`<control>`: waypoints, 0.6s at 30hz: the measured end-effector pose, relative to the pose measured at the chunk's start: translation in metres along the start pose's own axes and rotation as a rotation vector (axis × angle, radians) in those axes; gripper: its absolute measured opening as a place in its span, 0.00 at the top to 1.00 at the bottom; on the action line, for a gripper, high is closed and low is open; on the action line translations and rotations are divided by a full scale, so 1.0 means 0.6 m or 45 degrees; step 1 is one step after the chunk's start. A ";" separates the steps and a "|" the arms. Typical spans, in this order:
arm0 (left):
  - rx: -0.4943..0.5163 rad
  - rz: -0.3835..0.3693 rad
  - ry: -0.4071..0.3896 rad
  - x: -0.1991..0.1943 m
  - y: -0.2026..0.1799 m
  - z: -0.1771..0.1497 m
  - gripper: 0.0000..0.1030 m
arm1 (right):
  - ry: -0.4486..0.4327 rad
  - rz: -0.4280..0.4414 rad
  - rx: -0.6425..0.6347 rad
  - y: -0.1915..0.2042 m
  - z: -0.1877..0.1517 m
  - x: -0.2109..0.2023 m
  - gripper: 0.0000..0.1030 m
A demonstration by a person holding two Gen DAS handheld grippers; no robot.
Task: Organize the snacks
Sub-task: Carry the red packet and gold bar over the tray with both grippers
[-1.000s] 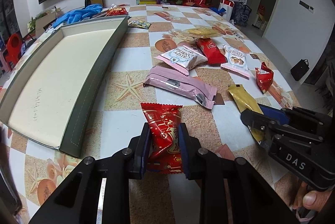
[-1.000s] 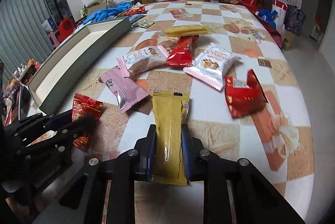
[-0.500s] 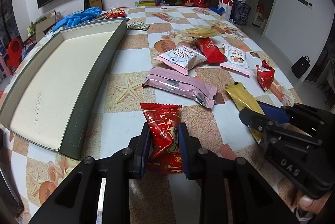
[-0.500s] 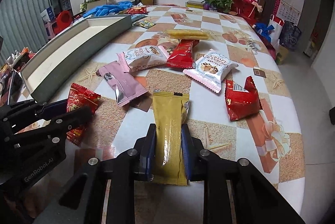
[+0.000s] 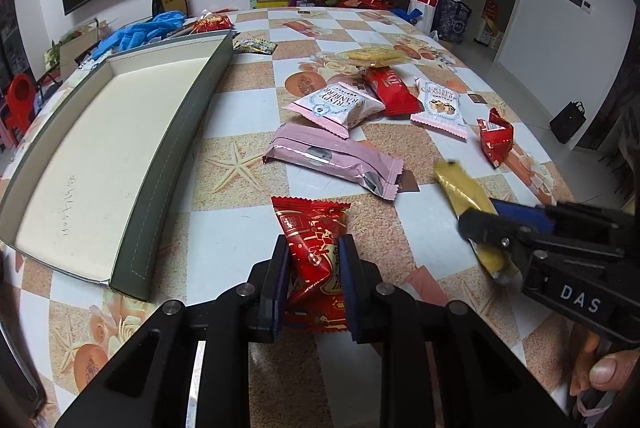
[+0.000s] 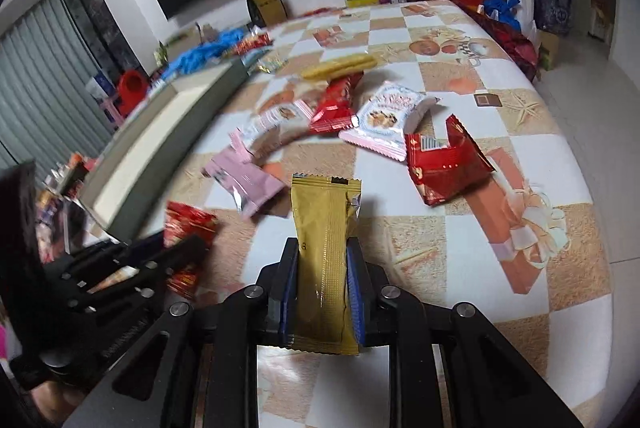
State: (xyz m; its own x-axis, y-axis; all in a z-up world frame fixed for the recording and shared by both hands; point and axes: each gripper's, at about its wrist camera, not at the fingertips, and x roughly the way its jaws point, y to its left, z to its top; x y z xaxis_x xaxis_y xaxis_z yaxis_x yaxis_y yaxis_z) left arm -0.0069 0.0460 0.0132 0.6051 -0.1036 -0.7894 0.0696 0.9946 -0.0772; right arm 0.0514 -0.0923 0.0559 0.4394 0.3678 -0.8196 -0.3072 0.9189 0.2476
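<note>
the left gripper (image 5: 314, 278) is clamped on a red snack packet (image 5: 316, 248), which sits between its blue pads with most of its length sticking out ahead of them, just above the checkered bench (image 5: 248, 100). the packet's long axis runs along the fingers, its far end pointing toward the pink wrapper (image 5: 332, 158) and the pile of snacks beyond. the right gripper (image 6: 324, 288) pinches a long gold packet (image 6: 324, 248) the same way, lengthwise, far end aimed at the snack pile. both grippers tilt steeply down at the bench, side by side. the empty tray (image 5: 92, 148) lies left of the left gripper.
</note>
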 end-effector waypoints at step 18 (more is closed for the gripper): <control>0.004 0.002 -0.018 -0.026 0.003 0.024 0.75 | 0.007 0.000 -0.014 0.025 0.018 -0.006 0.77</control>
State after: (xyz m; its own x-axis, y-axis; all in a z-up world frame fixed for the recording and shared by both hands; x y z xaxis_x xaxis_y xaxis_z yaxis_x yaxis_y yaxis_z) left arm -0.0044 0.0491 0.0341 0.6162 -0.1025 -0.7809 0.0714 0.9947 -0.0742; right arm 0.0545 -0.0782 0.0680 0.4347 0.3668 -0.8225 -0.3162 0.9173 0.2420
